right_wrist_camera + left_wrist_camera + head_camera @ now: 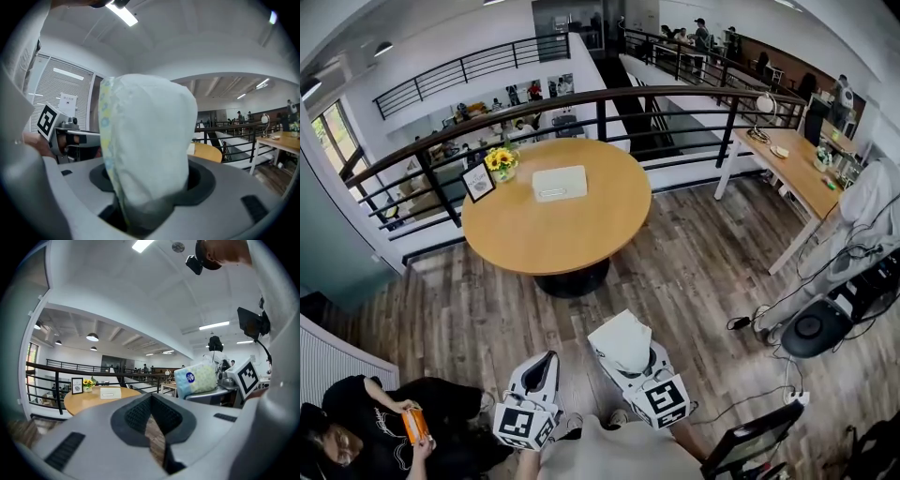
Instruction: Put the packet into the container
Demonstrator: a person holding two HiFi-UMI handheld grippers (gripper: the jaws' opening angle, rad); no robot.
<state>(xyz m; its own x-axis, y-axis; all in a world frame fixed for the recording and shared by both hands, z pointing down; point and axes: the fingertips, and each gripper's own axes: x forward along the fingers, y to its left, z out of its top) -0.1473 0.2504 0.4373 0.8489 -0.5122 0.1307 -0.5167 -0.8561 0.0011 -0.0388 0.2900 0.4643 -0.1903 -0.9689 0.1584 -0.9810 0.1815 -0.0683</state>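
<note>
Leftmost, left claw (150, 398) is seen w/ jaws together, nothing btwn them. Just right of it, packet (149, 140) is clamped upright btwn jaws of right claw (626, 361); its round blue label (190, 377) isn't legible. Well ahead of both claws, white container (560, 183) is set on round table (534, 239); contents not visible.

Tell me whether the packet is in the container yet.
Out. The right claw is shut on the packet, held over the floor, apart from the white container on the round table.
</note>
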